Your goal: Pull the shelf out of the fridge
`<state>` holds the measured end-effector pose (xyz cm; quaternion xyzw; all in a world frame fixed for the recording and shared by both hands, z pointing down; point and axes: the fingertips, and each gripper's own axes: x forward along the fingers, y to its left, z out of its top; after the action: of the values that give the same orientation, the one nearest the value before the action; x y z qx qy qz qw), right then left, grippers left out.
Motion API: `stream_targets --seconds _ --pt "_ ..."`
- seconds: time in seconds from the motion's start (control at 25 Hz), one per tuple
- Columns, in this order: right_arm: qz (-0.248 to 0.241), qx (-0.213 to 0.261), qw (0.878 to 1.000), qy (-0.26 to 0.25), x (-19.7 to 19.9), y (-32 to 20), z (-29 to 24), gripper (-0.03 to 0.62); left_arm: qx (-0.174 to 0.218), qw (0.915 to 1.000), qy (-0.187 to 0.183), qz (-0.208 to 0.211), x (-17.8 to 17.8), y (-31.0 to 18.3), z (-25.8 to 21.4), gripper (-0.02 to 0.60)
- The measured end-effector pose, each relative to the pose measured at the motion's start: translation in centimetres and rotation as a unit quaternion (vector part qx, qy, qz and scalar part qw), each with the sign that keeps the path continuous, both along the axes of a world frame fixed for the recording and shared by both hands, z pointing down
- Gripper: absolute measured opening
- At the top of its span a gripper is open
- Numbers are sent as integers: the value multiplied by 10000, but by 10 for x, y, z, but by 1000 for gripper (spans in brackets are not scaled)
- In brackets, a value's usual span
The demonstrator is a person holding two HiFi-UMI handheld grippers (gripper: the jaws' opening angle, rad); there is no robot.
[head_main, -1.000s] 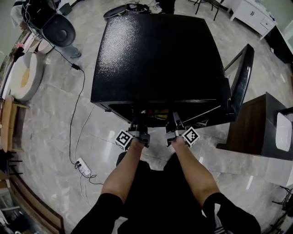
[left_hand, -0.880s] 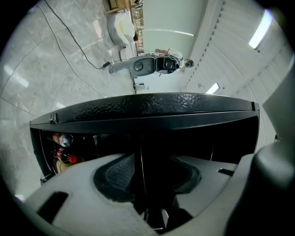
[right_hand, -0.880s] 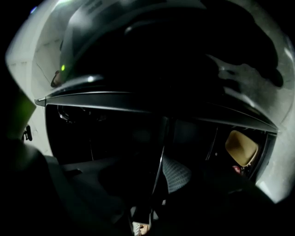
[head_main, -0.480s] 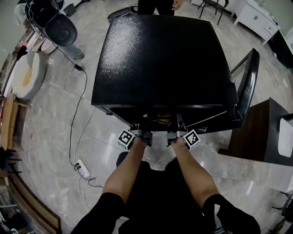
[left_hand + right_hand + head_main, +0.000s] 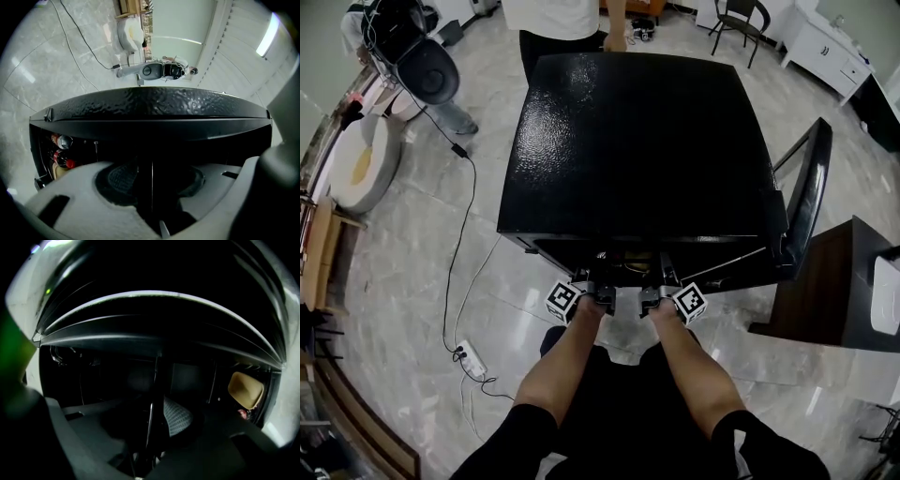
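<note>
- Sleeves (image 5: 514, 436): black, short, one on each upper arm
- Lower garment (image 5: 623, 394): black (cut not discernible from above)
- Left gripper (image 5: 596, 274): dark metal frame in the head view; in its own view the jaws are light grey moulded plastic with dark rectangular slots
- Left pads (image 5: 116, 180): round, black, cross-hatched
- Right gripper (image 5: 662, 272): same build; jaws read dark grey in shadow
- Right pad (image 5: 178, 418): grey, fine grid texture
- Left marker cube (image 5: 565, 300) and right marker cube (image 5: 690, 303): white faces, black square codes
</note>
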<state>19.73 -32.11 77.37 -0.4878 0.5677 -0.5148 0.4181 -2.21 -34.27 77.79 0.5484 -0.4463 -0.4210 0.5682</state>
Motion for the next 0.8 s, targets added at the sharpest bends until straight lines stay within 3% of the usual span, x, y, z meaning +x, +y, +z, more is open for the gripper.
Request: stream_targets --seconds 0.52,0.8 --pt "204 31 9998 -35 6 -21 3 129 -132 9999 -76 -46 2 -15 9 162" --pt "267 90 9996 72 7 -25 -3 69 -42 9999 -89 -61 -1 -18 6 116"
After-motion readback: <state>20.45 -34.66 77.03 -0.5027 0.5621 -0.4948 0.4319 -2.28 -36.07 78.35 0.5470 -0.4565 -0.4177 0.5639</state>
